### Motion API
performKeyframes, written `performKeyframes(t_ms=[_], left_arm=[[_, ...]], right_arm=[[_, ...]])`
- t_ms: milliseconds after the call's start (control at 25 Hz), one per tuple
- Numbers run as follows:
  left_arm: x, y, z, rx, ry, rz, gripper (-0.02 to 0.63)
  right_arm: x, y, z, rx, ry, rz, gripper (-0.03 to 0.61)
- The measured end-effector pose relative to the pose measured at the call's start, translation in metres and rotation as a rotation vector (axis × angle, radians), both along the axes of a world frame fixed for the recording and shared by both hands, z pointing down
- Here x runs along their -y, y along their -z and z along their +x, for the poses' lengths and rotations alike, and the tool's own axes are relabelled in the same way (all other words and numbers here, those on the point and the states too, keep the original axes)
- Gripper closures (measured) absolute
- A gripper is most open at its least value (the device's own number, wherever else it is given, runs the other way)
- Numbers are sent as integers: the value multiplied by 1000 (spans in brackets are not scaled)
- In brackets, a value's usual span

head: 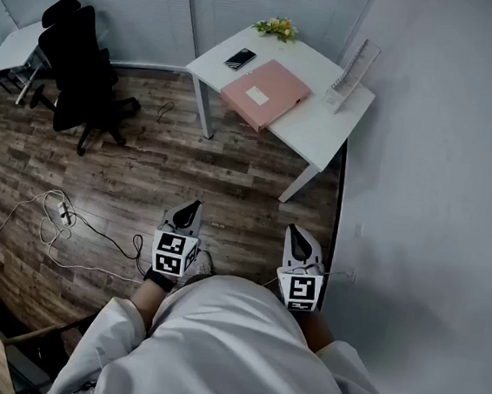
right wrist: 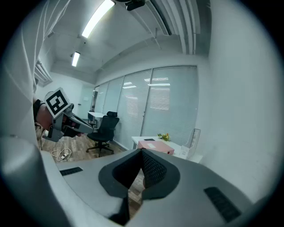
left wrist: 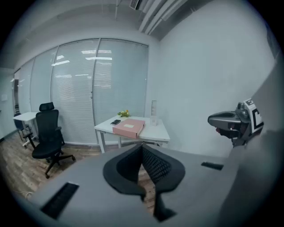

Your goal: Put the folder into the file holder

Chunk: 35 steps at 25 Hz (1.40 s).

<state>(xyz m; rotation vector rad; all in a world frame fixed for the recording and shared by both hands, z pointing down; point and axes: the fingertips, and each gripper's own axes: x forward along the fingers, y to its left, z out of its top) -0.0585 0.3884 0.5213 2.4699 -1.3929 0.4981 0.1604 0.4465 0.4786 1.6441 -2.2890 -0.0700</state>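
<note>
The folder (head: 266,93) lies flat on the table (head: 323,130), well ahead of you and well apart from both grippers; no contact has been made. The left gripper (head: 191,205) has its jaws pressed together with nothing between them. The right gripper (head: 296,232) is likewise closed on nothing. Both point forward and slightly down toward the table. In the head view the folder sits a little nearer the right gripper's line than the left's, so judge the right hand the shorter reach, though the difference is small. The folder's long axis runs diagonally across the table, its far end turned toward the file holder (head: 352,74). The file holder stands upright at the table's right end, just beside the wall (head: 441,169) and near the folder but not touching it. Expect to open the jaws and approach a folder edge before any lift; the edge facing you looks thick. A phone (head: 239,58) and flowers (head: 277,28) occupy the far left part of the table, clear of the path. The folder cover carries a pale label (head: 257,96); its writing is too small to read. The marker cubes (head: 173,253) show black-and-white square patterns only, and no brand is legible anywhere.
</note>
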Motion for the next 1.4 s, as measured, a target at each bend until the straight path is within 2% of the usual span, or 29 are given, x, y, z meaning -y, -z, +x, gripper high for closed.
performKeyframes(t_ms=[880,1000,1040,1120,1160,1240,1400], left_arm=[[-8,-2,-9,13,21,-5,604],[-10,-3,-9,14,21,-5,604],[-10,-3,-10,15,21,-6,604],[-12,-4,-11,17,22,-11,604],[-13,-5,-12,17,23,-14,604],[-15,-7,-14,16,24,-20,604],[-17,-13,-19,13,29,-36,604]], right_arm=[[3,9,-12,23,63,25,566],[2,13,-12,60,74,39,564],[2,14,-14,85,86,35,508],[3,15,-18,131,106,21,255],[3,15,-19,139,105,17,209],[2,12,-18,131,92,13,184],[3,5,-19,125,84,-6,184]])
